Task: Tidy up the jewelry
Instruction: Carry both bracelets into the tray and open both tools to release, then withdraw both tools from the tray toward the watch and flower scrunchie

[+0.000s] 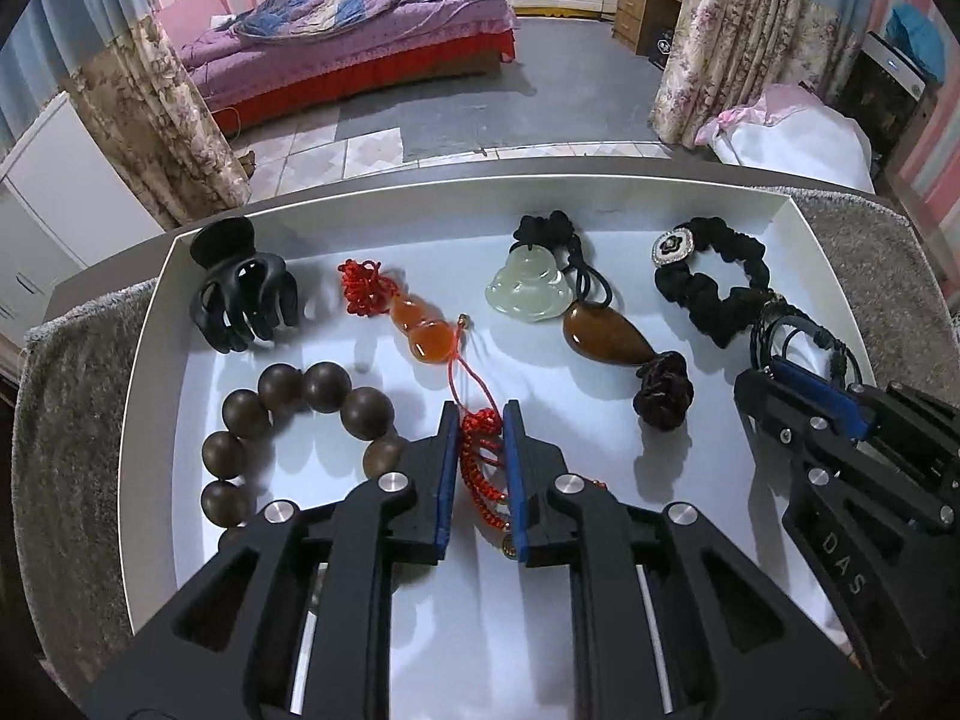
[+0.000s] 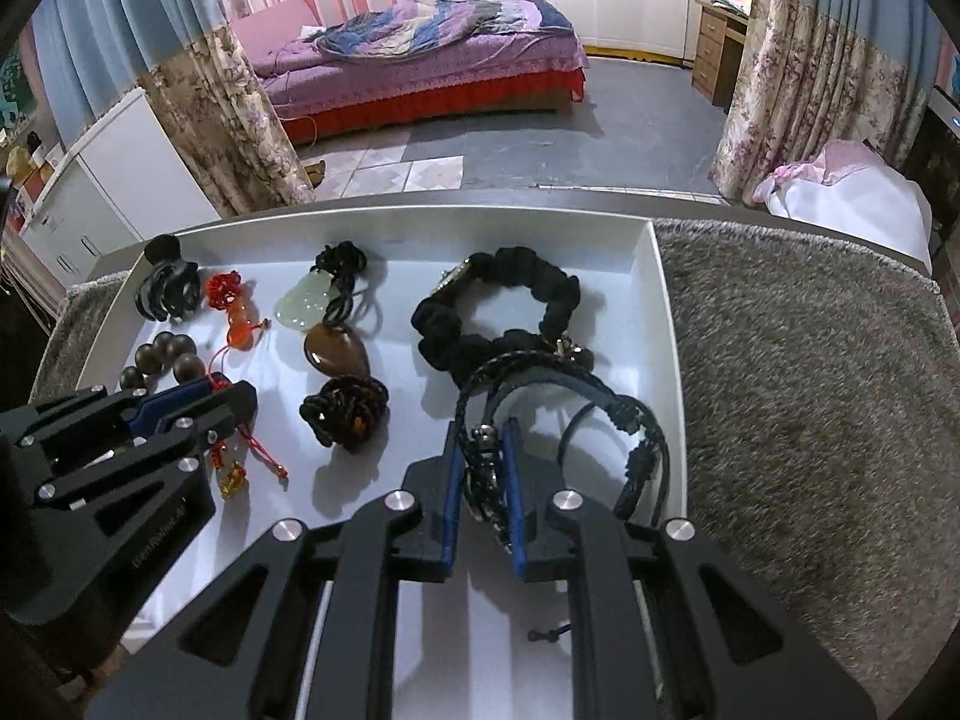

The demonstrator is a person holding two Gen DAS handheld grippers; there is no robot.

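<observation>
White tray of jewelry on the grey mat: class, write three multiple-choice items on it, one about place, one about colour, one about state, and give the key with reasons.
1. Where does the black claw hair clip lie in the white tray?
A. far left corner
B. near right corner
C. outside it

2. What colour is the gourd pendant?
A. green
B. orange
C. white

3. What is between the pads of the left gripper?
A. nothing
B. a brown bead
C. a red knotted cord

Key: 1 A, since the clip sits by the tray's far left walls; 2 B, since the gourd is glossy orange beside the pale green pendant; 3 C, since the red cord runs between the two blue pads.
</observation>
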